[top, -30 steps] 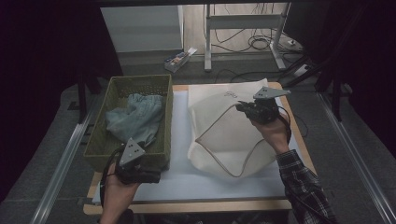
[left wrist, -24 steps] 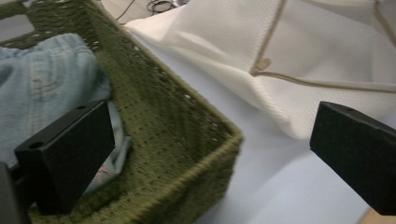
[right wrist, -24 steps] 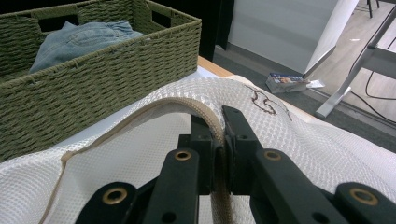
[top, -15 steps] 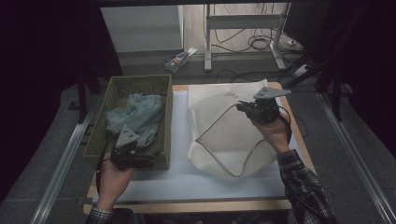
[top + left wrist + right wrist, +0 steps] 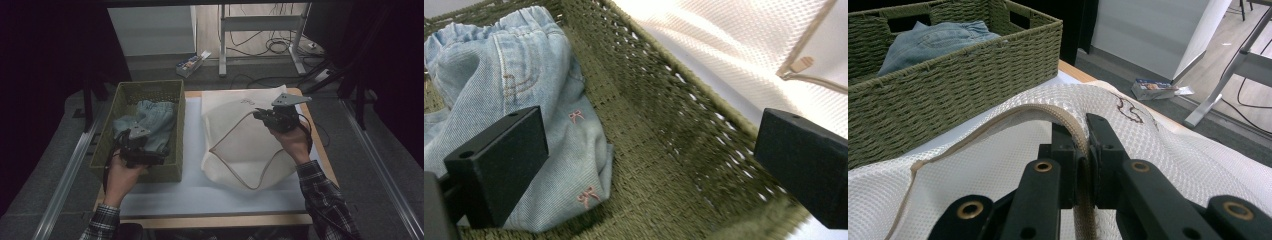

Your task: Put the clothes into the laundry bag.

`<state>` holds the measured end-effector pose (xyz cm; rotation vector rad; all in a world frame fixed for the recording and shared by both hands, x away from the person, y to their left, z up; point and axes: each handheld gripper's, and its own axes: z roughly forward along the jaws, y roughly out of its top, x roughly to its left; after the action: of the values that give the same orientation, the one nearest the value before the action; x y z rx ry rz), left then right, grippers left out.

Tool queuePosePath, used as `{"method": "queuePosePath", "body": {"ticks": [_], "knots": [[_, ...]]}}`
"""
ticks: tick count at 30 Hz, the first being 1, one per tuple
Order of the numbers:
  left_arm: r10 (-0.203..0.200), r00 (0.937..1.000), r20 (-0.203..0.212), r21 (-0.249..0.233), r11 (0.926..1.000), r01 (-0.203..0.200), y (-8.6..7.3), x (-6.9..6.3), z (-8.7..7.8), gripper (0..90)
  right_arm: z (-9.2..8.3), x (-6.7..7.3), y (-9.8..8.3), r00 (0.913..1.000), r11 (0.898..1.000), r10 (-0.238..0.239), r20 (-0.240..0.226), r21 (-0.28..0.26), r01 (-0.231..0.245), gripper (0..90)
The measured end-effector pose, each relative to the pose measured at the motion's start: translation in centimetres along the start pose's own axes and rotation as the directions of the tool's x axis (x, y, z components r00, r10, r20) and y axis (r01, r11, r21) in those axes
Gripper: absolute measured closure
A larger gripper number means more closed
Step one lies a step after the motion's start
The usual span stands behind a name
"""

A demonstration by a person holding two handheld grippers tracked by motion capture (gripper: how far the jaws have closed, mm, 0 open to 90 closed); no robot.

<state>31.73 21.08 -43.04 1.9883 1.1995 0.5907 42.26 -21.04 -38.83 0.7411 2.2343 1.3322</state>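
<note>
Jeans (image 5: 150, 122) of pale blue denim lie crumpled inside the green woven basket (image 5: 172, 90) at the left of the tabletop (image 5: 200, 220). Just above them hangs the left tool (image 5: 157, 159), its jaws spread wide with nothing between them; in the left gripper view one jaw stands over the denim, the other over the basket's rim. Beside the basket a white mesh laundry bag (image 5: 235, 150) rests on the tabletop. Clamped shut, the right tool (image 5: 257, 115) pinches the bag's tan zipper edge (image 5: 1068, 120) and holds it raised.
</note>
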Motion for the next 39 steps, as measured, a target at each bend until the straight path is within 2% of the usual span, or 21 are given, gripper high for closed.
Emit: {"method": "queuePosePath", "body": {"ticks": [4, 8, 11, 18, 21, 27, 35, 39], "knots": [[-0.005, 0.9999, -0.009, 0.018, 0.9998, 0.005, 0.4, 0.9, 0.6, 0.5, 0.0, 0.1, 0.0, 1.0, 1.0, -0.001, 0.0, -0.001, 0.001, 82.2], [-0.046, 0.999, 0.0, 0.015, 0.9988, 0.046, 0.7, 1.9, 1.1, 0.7, 0.0, 0.1, 0.0, 1.0, 1.0, 0.002, -0.002, -0.002, -0.002, 82.3], [-0.059, 0.9982, -0.006, 0.022, 0.998, 0.059, 0.9, 2.7, 1.6, 0.6, 0.1, 0.0, 0.0, 1.0, 1.0, 0.009, -0.005, -0.004, -0.009, 82.8], [-0.064, 0.9975, -0.03, 0.059, 0.9961, 0.066, 1.8, 4.5, 2.6, 0.5, 0.2, 0.1, 0.0, 1.0, 1.0, 0.009, -0.003, -0.002, -0.009, 83.4], [-0.066, 0.9973, -0.031, 0.075, 0.9948, 0.068, 2.2, 5.0, 3.1, 0.6, 0.2, 0.1, 0.0, 1.0, 1.0, 0.007, 0.001, -0.002, -0.007, 83.3], [-0.055, 0.9965, -0.063, 0.122, 0.9906, 0.062, 3.0, 6.0, 4.3, 0.3, 0.1, 0.1, 0.0, 1.0, 1.0, 0.004, 0.003, -0.005, -0.004, 83.3], [-0.063, 0.9934, -0.096, 0.185, 0.9796, 0.08, 3.7, 7.3, 6.1, 0.0, 0.1, 0.1, 0.0, 1.0, 1.0, 0.002, 0.004, -0.008, -0.002, 83.3], [-0.073, 0.9916, -0.106, 0.22, 0.9707, 0.095, 4.2, 7.9, 7.0, 0.0, 0.2, 0.2, 0.0, 1.0, 1.0, -0.001, 0.003, -0.008, 0.001, 83.1]]}}
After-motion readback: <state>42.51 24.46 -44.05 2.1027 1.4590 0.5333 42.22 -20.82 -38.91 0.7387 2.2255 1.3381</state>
